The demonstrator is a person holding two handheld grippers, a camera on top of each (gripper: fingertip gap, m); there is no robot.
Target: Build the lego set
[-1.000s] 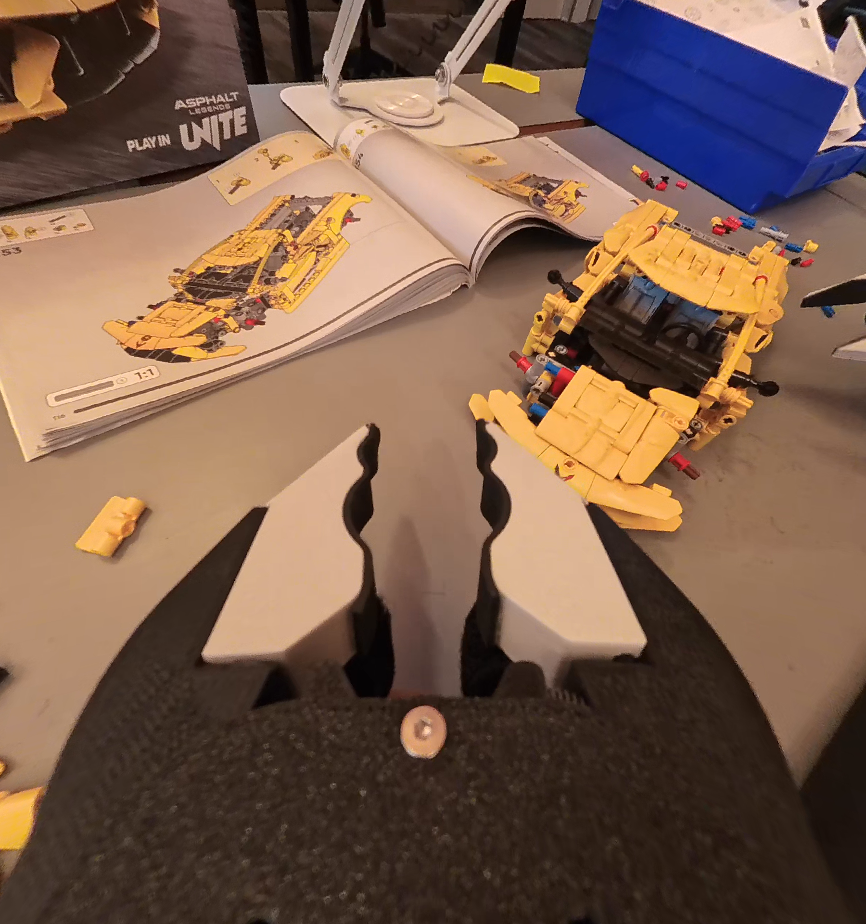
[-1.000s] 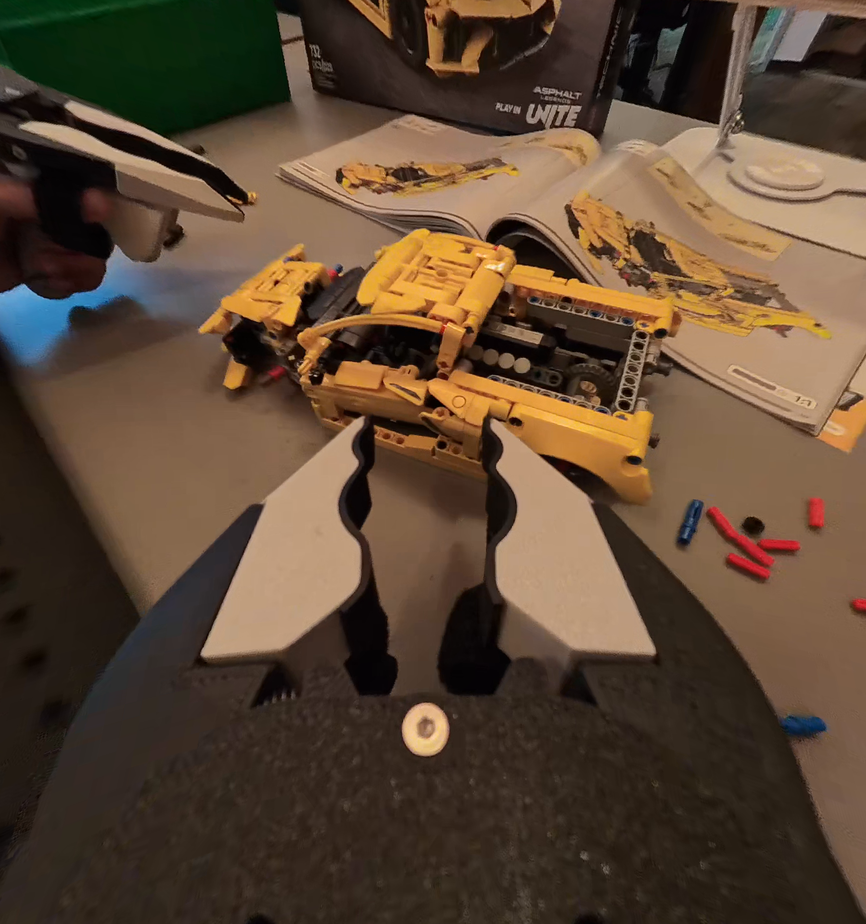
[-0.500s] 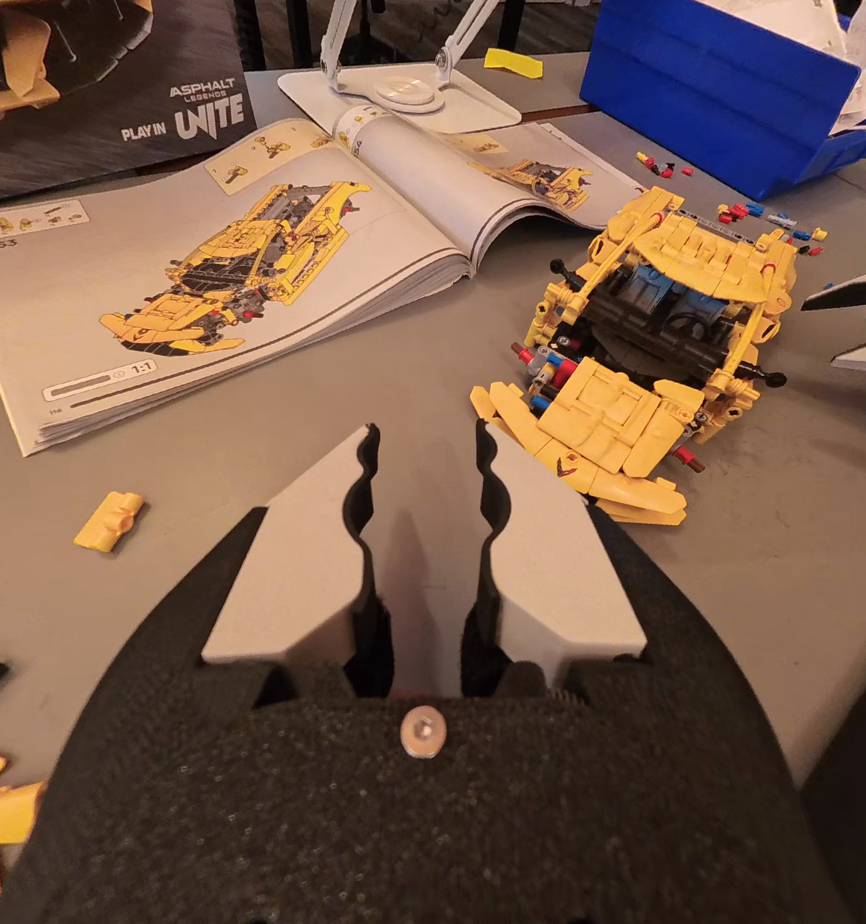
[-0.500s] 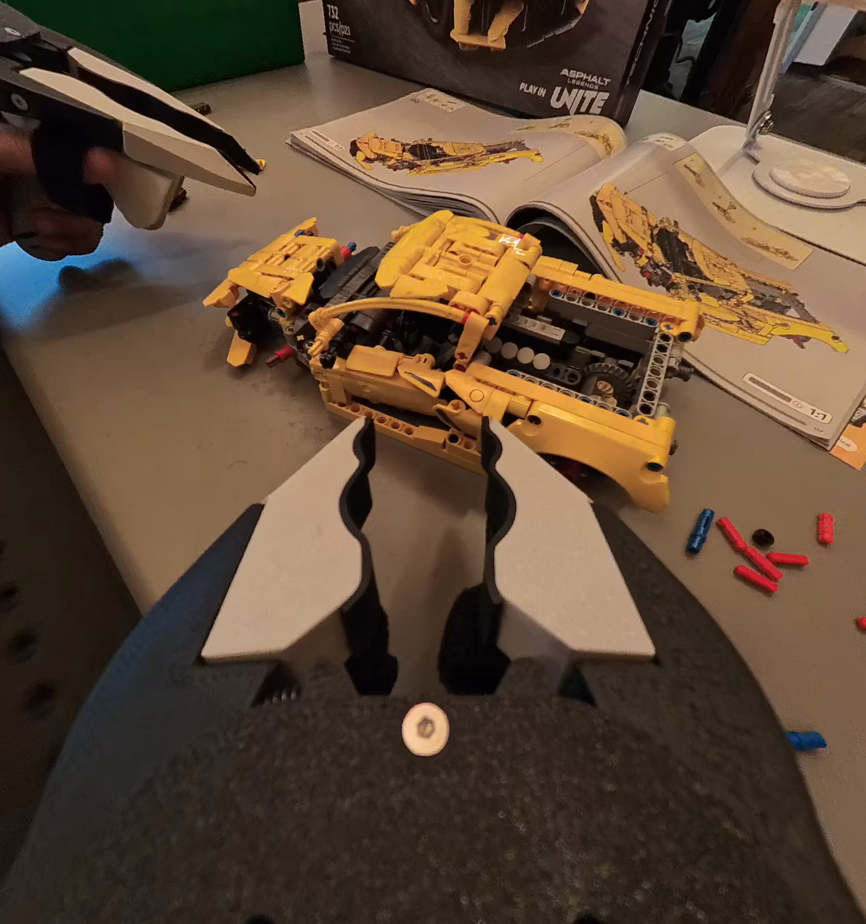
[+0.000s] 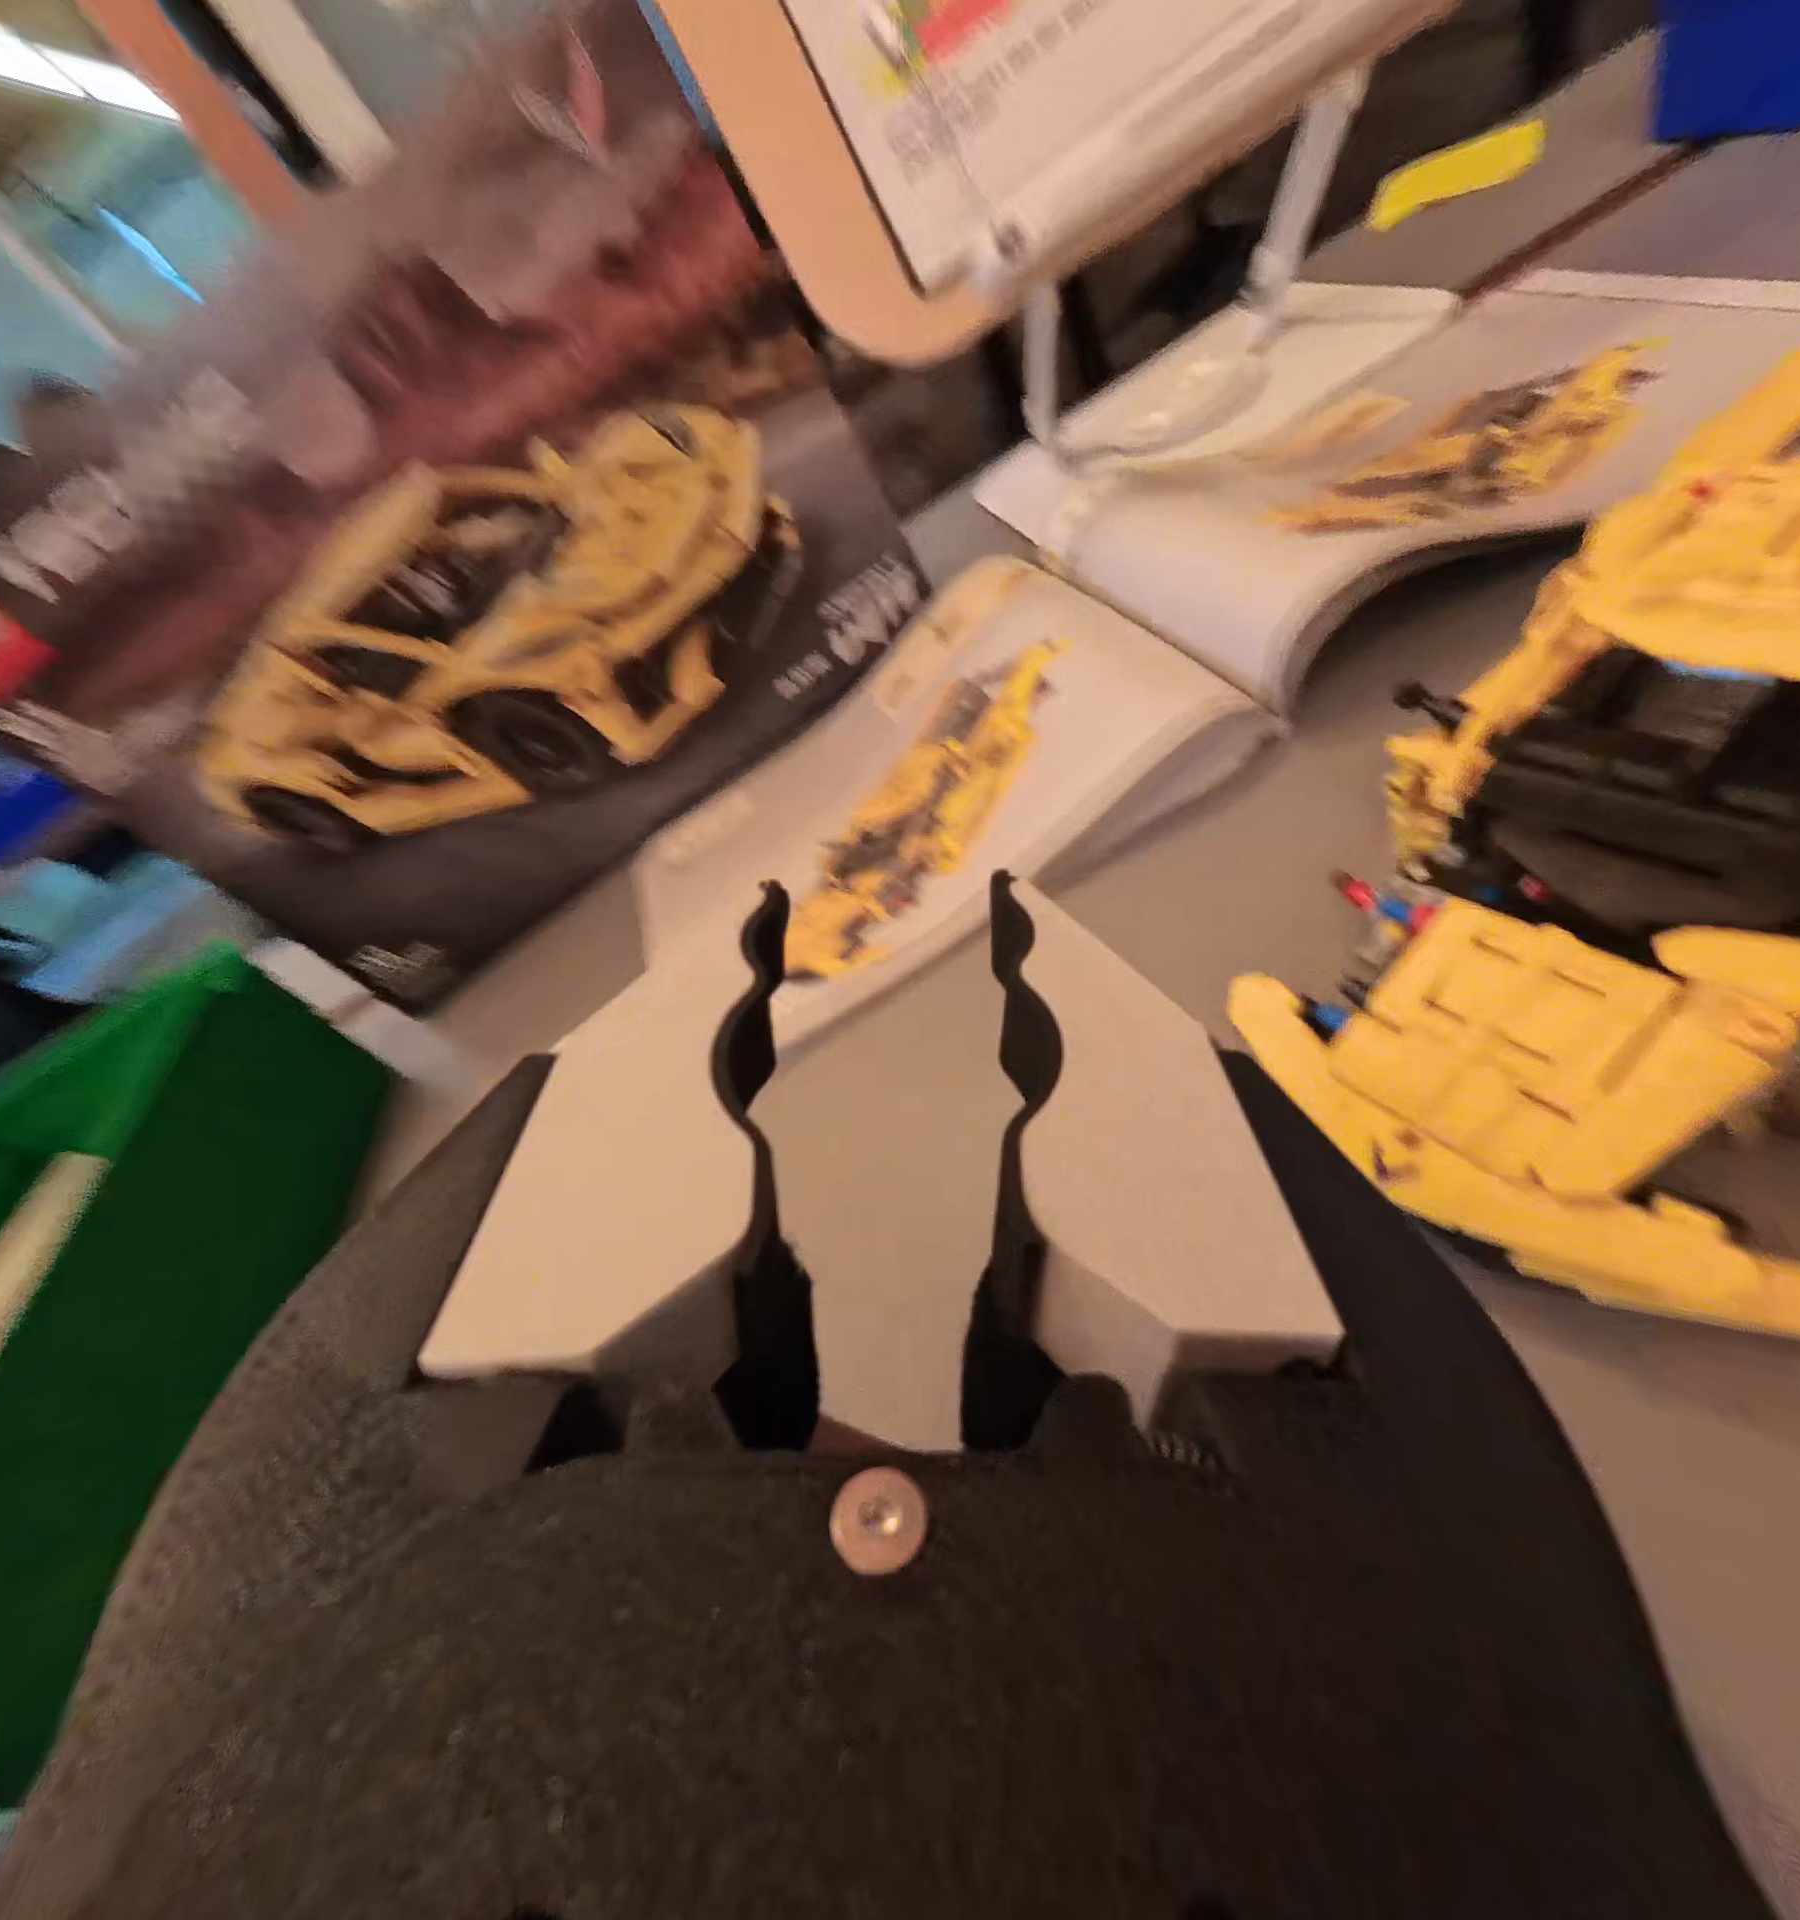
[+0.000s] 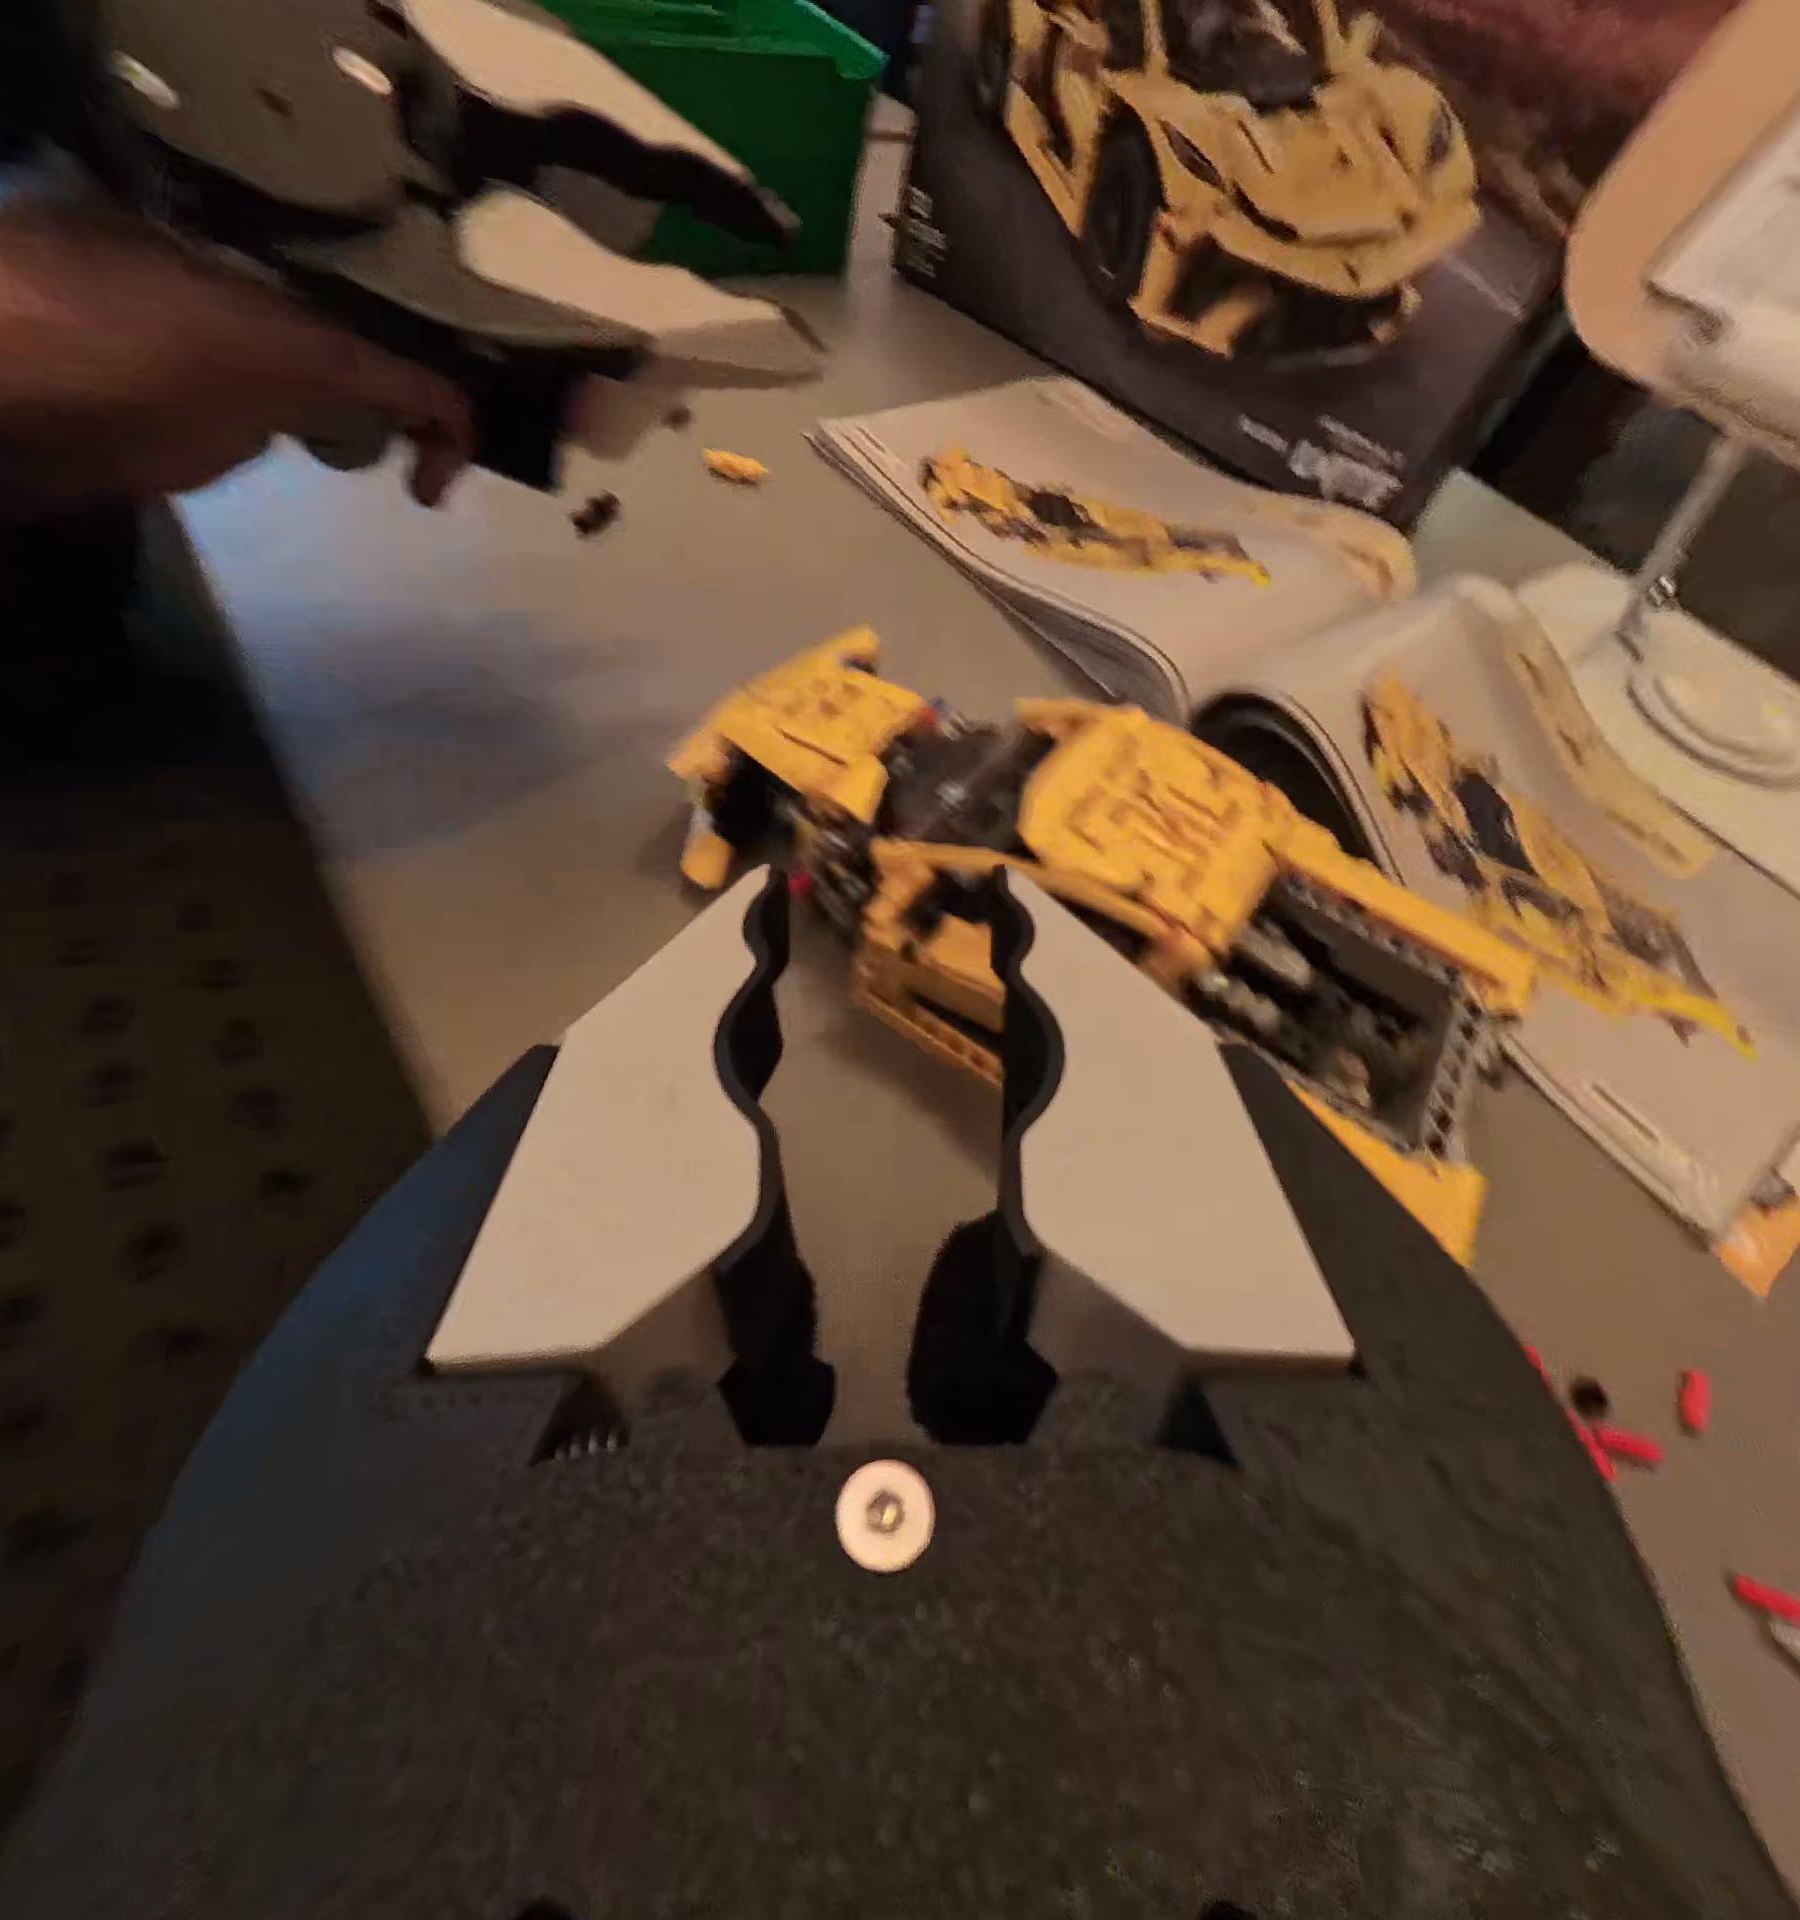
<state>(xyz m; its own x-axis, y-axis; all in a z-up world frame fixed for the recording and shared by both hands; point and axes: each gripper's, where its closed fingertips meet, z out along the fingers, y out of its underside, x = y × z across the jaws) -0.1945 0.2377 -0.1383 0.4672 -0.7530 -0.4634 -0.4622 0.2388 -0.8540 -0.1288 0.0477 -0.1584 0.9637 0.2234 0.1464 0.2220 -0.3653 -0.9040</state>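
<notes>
Both views now blurred — left claw (image 5: 880, 894) swung toward box (image 5: 439, 665).

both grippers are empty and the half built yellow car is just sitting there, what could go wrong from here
1. The yellow car has a front panel splayed out flat on the table; a careless pinch by the open right gripper might knock it loose.
2. Small red pins lie scattered beside the car and could get swept off the table.
3. Both views are motion-blurred, and the open left gripper points at the instruction booklet, so aim may be poor.
</notes>
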